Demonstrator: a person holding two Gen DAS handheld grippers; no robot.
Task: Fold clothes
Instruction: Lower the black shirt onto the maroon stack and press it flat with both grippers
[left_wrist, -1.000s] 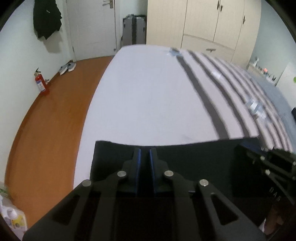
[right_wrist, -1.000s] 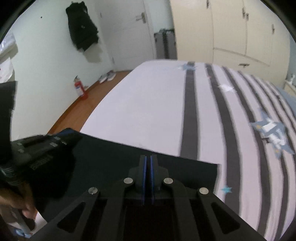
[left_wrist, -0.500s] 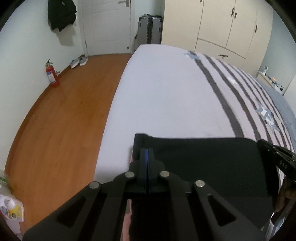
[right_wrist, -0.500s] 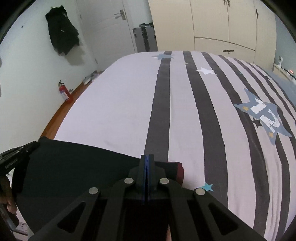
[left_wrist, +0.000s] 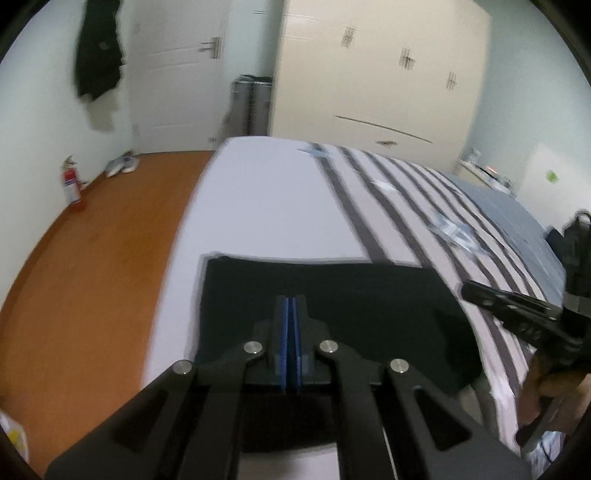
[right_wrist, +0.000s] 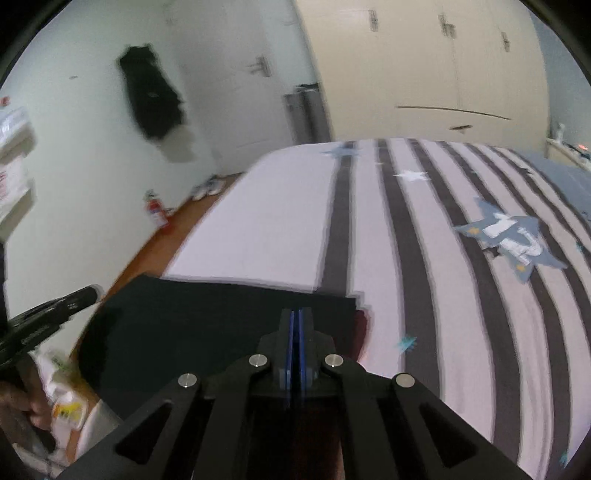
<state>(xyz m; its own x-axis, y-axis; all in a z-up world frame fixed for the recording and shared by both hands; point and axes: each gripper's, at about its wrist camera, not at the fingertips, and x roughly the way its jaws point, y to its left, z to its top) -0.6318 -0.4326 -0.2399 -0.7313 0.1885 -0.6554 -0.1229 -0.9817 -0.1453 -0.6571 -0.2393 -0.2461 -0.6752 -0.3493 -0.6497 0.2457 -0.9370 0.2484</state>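
A black garment was seen lying folded at the near end of the striped bed, in the lower centre of both frames. Its long axis ran across the frame, side to side, with its straight far edge turned toward the wardrobe.

The left gripper was closed, blue pads together; whether cloth was pinched between them could not be told. The right gripper was likewise closed over the garment's right end, and a hold could not be confirmed.

In the left wrist view alone, the garment's left edge was shown near the bed's side above the orange floor, with the right gripper at the right margin. Only in the right wrist view was a dark red edge exposed at the garment's right end, beside a large star print.
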